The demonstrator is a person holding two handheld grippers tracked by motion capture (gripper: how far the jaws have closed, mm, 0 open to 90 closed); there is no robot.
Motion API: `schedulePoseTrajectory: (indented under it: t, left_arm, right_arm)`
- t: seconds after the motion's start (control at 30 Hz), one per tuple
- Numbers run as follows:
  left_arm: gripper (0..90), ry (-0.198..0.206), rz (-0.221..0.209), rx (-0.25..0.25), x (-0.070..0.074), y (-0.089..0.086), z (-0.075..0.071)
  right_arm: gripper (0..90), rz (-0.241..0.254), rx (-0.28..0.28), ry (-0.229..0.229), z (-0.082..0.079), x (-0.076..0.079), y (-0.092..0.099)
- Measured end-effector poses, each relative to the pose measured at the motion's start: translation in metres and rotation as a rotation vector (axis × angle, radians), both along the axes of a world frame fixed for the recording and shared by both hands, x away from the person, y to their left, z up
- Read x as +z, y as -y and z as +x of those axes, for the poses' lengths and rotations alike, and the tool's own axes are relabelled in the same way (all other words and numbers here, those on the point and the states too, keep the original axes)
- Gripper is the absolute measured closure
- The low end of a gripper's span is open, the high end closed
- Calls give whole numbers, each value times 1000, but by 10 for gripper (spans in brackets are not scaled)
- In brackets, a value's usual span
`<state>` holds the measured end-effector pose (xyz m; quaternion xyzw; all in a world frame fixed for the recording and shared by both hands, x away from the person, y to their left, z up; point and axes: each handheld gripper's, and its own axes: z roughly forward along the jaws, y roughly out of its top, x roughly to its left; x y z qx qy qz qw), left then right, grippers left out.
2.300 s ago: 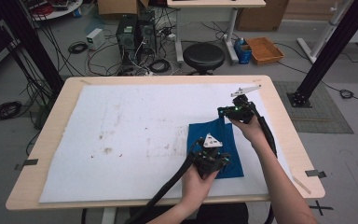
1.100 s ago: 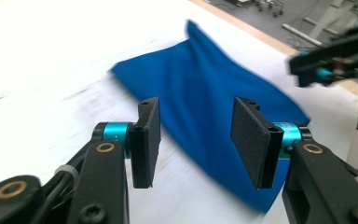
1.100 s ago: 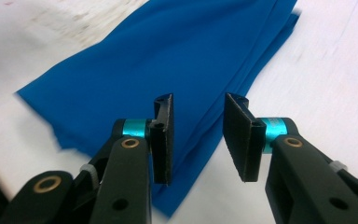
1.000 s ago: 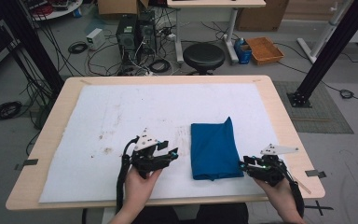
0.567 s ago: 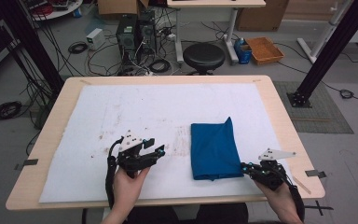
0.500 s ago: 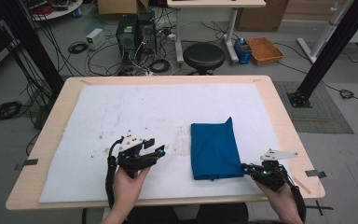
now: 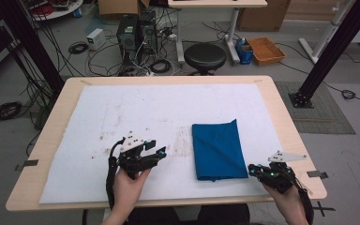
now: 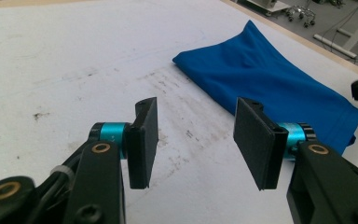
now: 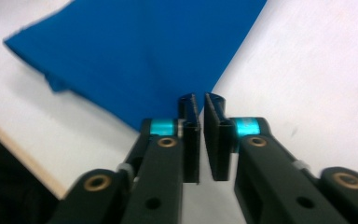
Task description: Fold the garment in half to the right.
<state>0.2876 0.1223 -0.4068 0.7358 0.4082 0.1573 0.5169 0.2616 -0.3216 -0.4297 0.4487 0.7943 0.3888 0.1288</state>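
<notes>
The folded blue cloth lies right of centre on the white mat, near the table's front edge. The left gripper stands open, empty. The right gripper, by the front right corner, has just been opening its jaws slightly and grips nothing.

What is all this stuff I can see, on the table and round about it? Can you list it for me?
folded cloth: one, blue, on the white sheet right of centre, between the two grippers and touched by neither
white sheet: one, smudged with dark marks, covering most of the table
table: one, pale wood, in the middle
stool: one, black, round, beyond the table's far edge
tray: one, orange-brown, on the floor at the back
computer towers: two, black, on the floor at the back among cables
left gripper: one, black, near the front edge left of the cloth, jaws open and empty
right gripper: one, black, near the front right corner, jaws nearly together, having just opened slightly, nothing between them
</notes>
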Motion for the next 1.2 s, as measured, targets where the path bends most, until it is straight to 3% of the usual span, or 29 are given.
schedulePoseTrajectory:
  t: [0.1, 0.27, 0.33, 0.4, 0.43, 0.47, 0.57, 0.67, 0.83, 0.9, 0.97, 1.07, 1.2]
  left_arm:
    - [499, -4, 1, -3, -1, 1, 0]
    - [497, -14, 7, -8, -3, 3, 2]
    - [497, -16, 8, -12, -4, 3, 2]
    - [497, -17, 8, -11, -5, 2, 2]
    - [497, -17, 8, -11, -5, 2, 2]
    - [497, -20, 6, -12, -5, 1, 2]
    - [497, -24, 4, -13, -6, 0, 3]
    - [496, -28, 1, -10, -7, 0, 2]
    - [495, -33, 5, -10, -8, -2, 3]
    - [494, -33, 2, -10, -8, -2, 3]
    - [493, -33, 2, -9, -8, -2, 3]
    - [488, -33, -1, -9, -7, -2, 4]
    - [479, -23, -2, -9, -4, -6, 6]
  right_arm:
    - [754, 1, -30, 41, 21, 14, -2]
    - [714, 31, -91, 63, 79, 33, -13]
    - [709, 47, -112, 60, 103, 33, -18]
    - [690, 31, -137, 49, 125, 28, -23]
    - [690, 31, -137, 49, 125, 28, -23]
    - [672, 47, -169, 39, 140, 22, -26]
    - [679, 96, -194, 13, 158, 14, -30]
    - [878, 106, -170, -19, 169, 3, -31]
    - [887, 95, -185, 3, 174, -2, -27]
    - [886, 86, -165, 22, 176, -2, -25]
    - [875, 57, -164, 21, 176, -3, -26]
    - [754, 14, -177, 34, 174, -4, -26]
    - [644, 48, -163, 35, 169, 0, -18]
